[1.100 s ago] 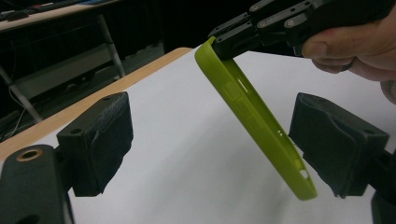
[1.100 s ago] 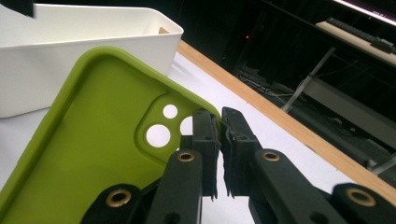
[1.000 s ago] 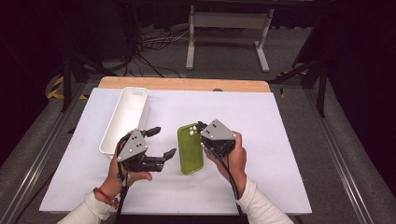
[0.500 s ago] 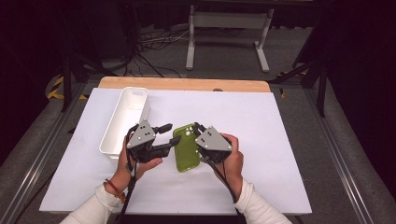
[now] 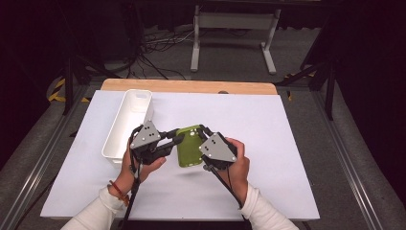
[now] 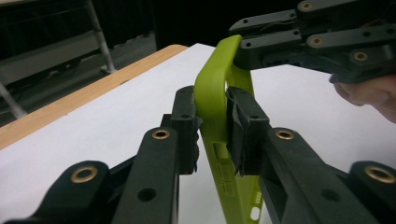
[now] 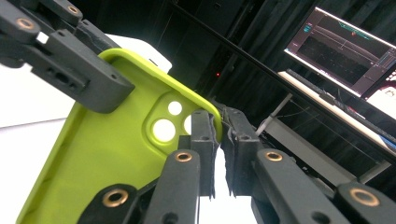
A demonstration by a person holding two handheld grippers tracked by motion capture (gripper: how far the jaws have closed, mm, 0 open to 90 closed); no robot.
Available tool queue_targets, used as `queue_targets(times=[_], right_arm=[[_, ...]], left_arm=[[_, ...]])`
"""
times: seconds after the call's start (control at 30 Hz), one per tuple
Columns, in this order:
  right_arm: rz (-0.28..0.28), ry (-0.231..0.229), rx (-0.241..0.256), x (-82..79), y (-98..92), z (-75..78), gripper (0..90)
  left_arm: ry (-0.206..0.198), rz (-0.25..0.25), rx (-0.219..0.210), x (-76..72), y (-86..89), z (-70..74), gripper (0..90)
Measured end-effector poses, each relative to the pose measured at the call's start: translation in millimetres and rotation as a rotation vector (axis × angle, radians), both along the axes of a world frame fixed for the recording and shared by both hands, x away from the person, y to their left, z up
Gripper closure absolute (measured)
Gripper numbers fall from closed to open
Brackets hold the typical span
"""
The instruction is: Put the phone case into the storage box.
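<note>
Jaws of my left gripper (image 6: 212, 135) clench one edge of the single green phone case (image 5: 190, 146); my right gripper (image 7: 218, 135) pinches its opposite edge. Case held above the white table (image 5: 287, 143), right of one white bin (image 5: 127, 127).

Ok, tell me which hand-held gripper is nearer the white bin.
Left. The left hand-held gripper sits just beside the white bin, clamped on the green phone case. The right hand-held gripper grips the case's far edge, farther from the bin.

Long white plastic bin (image 5: 128, 125) on white table sheet (image 5: 268, 124); wooden table edge (image 5: 189, 86); lit monitor (image 7: 348, 51) behind.
</note>
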State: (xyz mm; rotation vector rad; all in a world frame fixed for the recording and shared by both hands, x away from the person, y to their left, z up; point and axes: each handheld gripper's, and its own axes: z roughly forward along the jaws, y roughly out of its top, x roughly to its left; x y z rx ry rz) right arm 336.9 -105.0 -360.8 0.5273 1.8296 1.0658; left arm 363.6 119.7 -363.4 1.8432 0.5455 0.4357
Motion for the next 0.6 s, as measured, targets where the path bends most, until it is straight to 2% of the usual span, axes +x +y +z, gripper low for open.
queue_targets(times=[0.13,0.2,0.33,0.43,0.5,0.6], right_arm=[[0.012,-0.004,0.004,-2.0,1.7,0.5,82.6],[0.016,-0.006,-0.003,-2.9,3.4,0.4,82.4],[0.037,0.006,0.019,-3.3,2.7,1.1,81.6],[0.055,0.025,0.041,-3.0,0.5,2.4,81.0],[0.098,0.055,0.074,-2.1,-4.4,5.1,78.1],[0.115,0.079,0.11,-2.1,-9.6,6.4,75.6]], left_arm=[[-0.001,0.022,-0.004,1.8,5.0,0.9,77.8],[0.006,0.017,-0.013,2.4,7.1,0.7,78.0],[-0.015,0.02,-0.008,0.4,9.3,2.4,78.2],[-0.018,0.016,-0.01,-0.8,11.0,3.7,78.3],[-0.038,0.027,-0.006,-1.3,14.0,5.5,78.3],[-0.042,0.024,-0.012,-1.9,18.2,7.2,78.3]])
